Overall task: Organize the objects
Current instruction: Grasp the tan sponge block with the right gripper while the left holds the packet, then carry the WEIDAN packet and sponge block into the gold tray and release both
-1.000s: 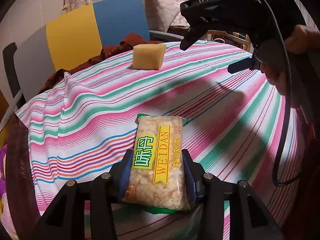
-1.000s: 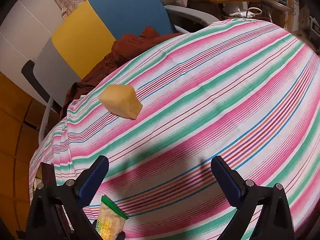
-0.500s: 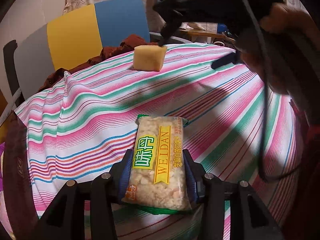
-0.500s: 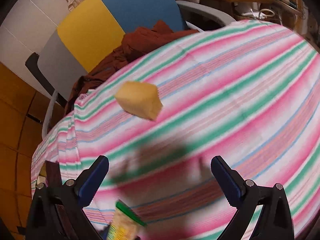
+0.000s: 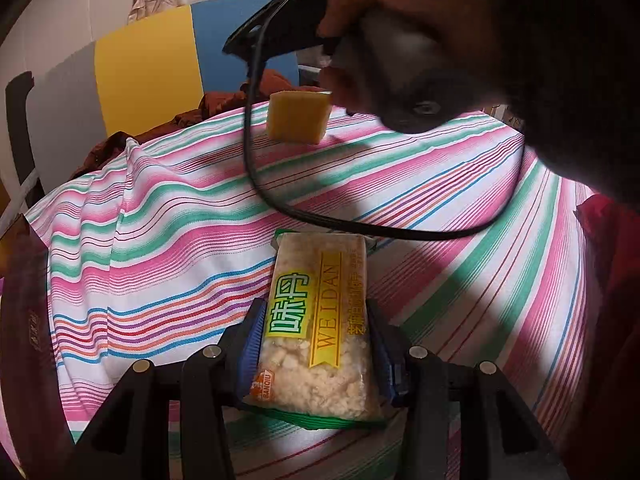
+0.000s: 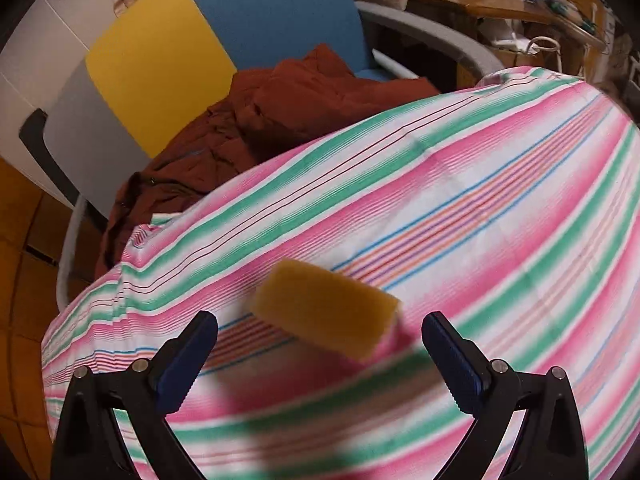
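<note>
Crinkly plastic snack pack (image 5: 316, 328) is pinched between my left gripper (image 5: 318, 344) pads, near end clamped, far end sticking out over the striped tablecloth (image 5: 168, 240). Pack sits low, whether it touches the cloth I can't tell.

Right gripper (image 6: 320, 354) is spread wide, nothing in it. Yellow sponge block (image 6: 326, 314) lies just ahead of the blue pads, roughly centred between them, skewed to the closing line. It rests on the cloth near the table's far edge. Right view is motion-blurred, so the exact gap to the pads is unclear.

From the left view, my right hand (image 5: 400, 40) and its tool sit over the sponge (image 5: 298, 116), and the black cable (image 5: 256, 168) droops across the cloth, passing just beyond the pack's far end.

Past the table edge: rust-red garment (image 6: 280, 120) heaped on the blue and yellow chair (image 6: 208, 40).

Risks, my read:
- Skewed block means the pads may catch a corner, so it twists or squirts out on closing.
- Sponge is soft, an off-centre squeeze could let it pop free.
- It's close to the edge, a nudge could send it onto the chair.
- Cable could snag the pack when either hand moves.
- Loose cloth may bunch under the pads.
</note>
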Action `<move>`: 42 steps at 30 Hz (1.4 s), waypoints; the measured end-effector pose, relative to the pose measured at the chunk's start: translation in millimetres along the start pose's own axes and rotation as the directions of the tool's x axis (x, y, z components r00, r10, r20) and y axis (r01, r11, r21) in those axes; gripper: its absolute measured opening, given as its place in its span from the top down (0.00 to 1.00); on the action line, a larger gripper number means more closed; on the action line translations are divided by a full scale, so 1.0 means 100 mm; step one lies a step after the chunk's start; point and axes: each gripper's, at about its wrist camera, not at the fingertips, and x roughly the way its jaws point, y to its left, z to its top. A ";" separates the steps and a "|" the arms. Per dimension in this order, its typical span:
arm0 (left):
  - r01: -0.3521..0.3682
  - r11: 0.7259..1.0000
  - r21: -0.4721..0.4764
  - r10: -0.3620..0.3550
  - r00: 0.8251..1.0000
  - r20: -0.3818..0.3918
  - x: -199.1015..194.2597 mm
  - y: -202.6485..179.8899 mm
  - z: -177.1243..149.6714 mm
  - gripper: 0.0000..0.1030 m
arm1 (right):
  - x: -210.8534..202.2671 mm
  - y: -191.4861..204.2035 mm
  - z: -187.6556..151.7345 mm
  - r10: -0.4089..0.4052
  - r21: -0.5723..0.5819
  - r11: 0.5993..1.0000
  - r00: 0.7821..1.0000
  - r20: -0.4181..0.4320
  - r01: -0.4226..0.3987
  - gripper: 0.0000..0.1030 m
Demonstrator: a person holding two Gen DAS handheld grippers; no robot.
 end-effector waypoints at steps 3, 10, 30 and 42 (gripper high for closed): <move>0.003 1.000 -0.002 -0.003 1.000 0.002 0.00 -0.01 -0.01 0.54 | 0.05 0.03 0.02 -0.035 -0.054 0.998 0.999 -0.017 0.034 0.39; 0.000 1.000 0.001 0.000 1.000 0.006 0.01 -0.01 -0.02 0.53 | -0.24 0.00 -0.26 -0.014 -0.209 0.978 1.000 -0.012 0.011 0.41; -0.042 0.998 0.037 0.042 0.999 0.003 0.04 -0.02 0.00 0.53 | -0.64 -0.64 -1.04 -0.032 -0.220 0.975 0.999 0.011 0.034 0.41; -0.052 0.998 0.043 0.053 0.999 -0.005 0.00 -0.07 0.01 0.54 | -0.61 -0.65 -1.00 -0.026 -0.233 0.972 0.999 0.018 0.030 0.41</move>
